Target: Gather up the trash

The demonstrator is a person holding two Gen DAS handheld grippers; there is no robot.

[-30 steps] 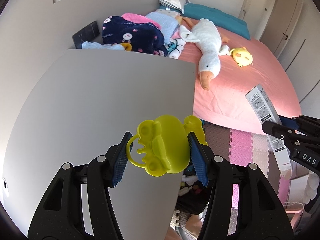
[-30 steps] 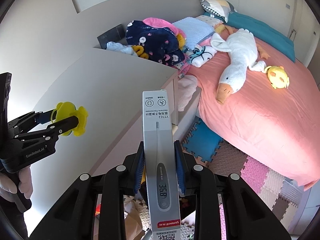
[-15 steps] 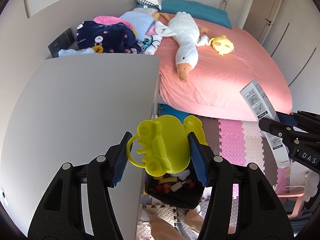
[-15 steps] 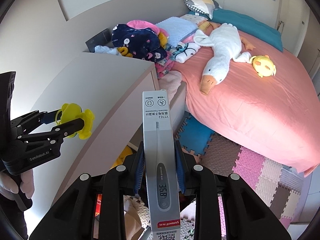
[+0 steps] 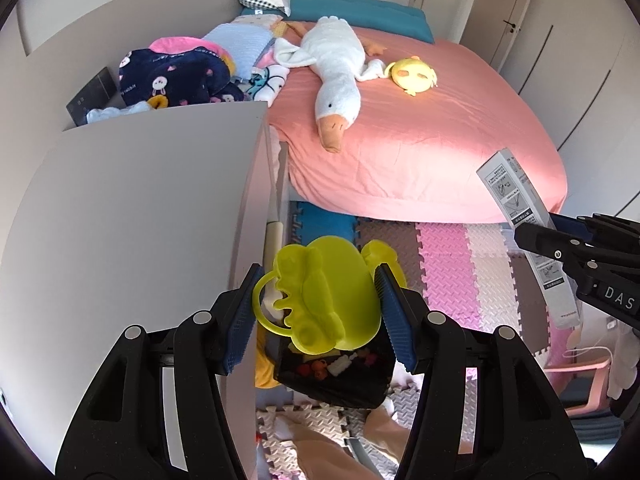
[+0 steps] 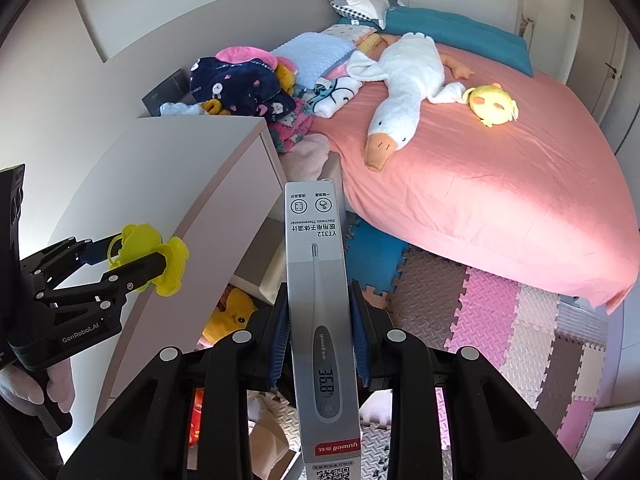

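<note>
My left gripper (image 5: 318,314) is shut on a yellow-green plastic toy piece (image 5: 324,294), held in the air past the edge of the grey cabinet top (image 5: 132,216); it also shows at the left of the right wrist view (image 6: 148,258). Below it stands a black bin (image 5: 336,380) with bits of trash inside. My right gripper (image 6: 320,344) is shut on a grey thermometer box (image 6: 320,300), held upright above the floor mats; the box also shows at the right of the left wrist view (image 5: 520,216).
A bed with a pink sheet (image 6: 480,184) carries a white goose plush (image 6: 400,96), a yellow chick plush (image 6: 492,104) and piled clothes (image 6: 240,84). Foam puzzle mats (image 6: 500,320) cover the floor. A yellow plush (image 6: 230,316) lies by the cabinet.
Both grippers have moved right, off the cabinet top and toward the floor by the bed. The black bin has come into view under the left gripper. Both grips are unchanged.
</note>
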